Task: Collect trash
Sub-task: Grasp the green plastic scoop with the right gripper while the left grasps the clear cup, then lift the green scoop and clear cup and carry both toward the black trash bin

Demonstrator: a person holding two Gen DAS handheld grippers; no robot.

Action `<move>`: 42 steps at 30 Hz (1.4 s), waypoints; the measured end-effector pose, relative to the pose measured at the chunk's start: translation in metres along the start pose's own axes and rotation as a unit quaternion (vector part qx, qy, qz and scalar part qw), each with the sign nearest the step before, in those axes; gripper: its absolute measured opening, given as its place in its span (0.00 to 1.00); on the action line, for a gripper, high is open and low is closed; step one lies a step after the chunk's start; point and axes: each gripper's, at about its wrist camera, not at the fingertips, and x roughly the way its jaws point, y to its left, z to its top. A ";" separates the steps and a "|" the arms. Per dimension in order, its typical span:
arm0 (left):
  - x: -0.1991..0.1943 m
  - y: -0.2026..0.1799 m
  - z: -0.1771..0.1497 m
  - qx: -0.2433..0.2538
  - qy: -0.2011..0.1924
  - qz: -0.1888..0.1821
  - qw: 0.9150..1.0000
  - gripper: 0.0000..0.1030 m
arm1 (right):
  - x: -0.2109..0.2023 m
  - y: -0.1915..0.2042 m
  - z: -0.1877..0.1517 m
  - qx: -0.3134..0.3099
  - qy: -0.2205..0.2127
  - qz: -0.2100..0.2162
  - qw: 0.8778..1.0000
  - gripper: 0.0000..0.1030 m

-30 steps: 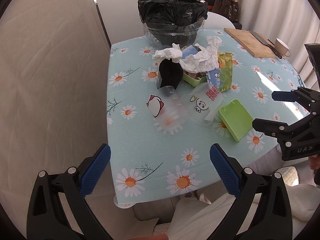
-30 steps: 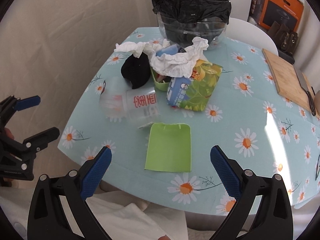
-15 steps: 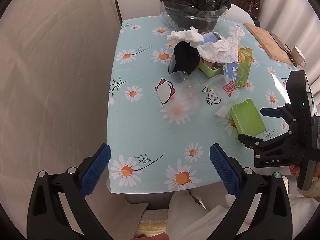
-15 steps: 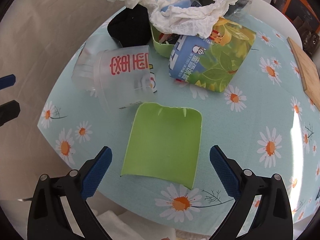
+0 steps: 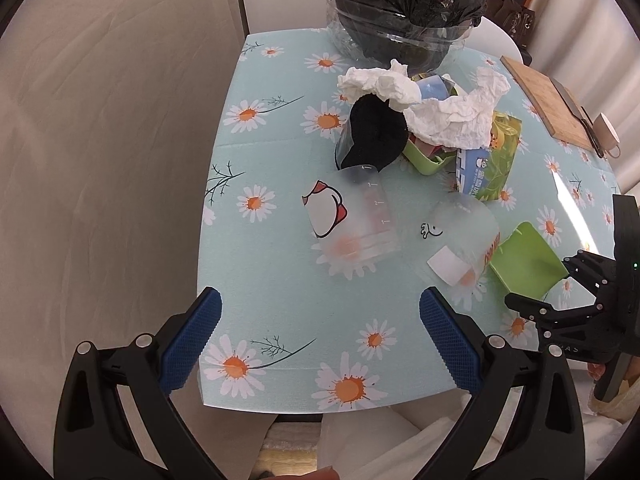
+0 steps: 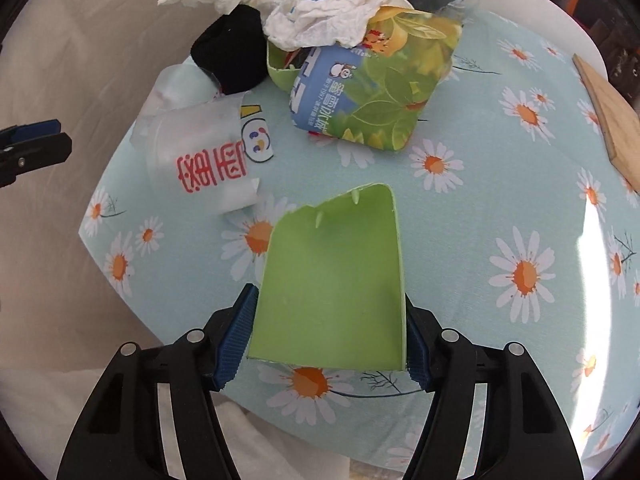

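Fingers of the right gripper are closing around a green plastic piece, its blue pads sitting against the piece's two long edges at the near end, so the jaws are standing at a middling width with the piece pinched between them. Fingers of the left gripper are spreading wide over the tablecloth, holding and touching nothing.

Seen from the right wrist, the green piece is lying flat near the table's six o'clock edge, a curved slab with a ragged, notched far end pointing toward twelve o'clock. At about ten o'clock from it a frosted clear cup with red characters is lying on its side. At about twelve o'clock a leafy green-and-blue carton is lying tilted, with crumpled white tissue draped over it and over a small green tray. A black lump is resting at the pile's nine o'clock side. In the left wrist view a second cup with a cartoon print is lying beside the first, and a bin lined with a black bag is standing at twelve o'clock.
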 end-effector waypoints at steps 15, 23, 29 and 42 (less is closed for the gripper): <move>0.042 0.001 0.030 -0.049 0.010 -0.013 0.999 0.94 | -0.018 -0.053 -0.017 0.036 -0.019 0.030 0.999 0.59; 0.067 0.000 0.042 -0.056 0.032 -0.019 0.998 0.94 | -0.022 -0.064 -0.010 0.045 -0.026 0.028 0.998 0.59; 0.094 0.001 0.042 -0.051 0.067 -0.019 0.996 0.94 | -0.026 -0.067 0.006 0.055 -0.032 0.017 0.998 0.43; 0.131 0.012 0.040 -0.032 0.097 0.002 0.995 0.96 | -0.002 -0.083 0.028 0.037 0.013 0.016 0.999 0.09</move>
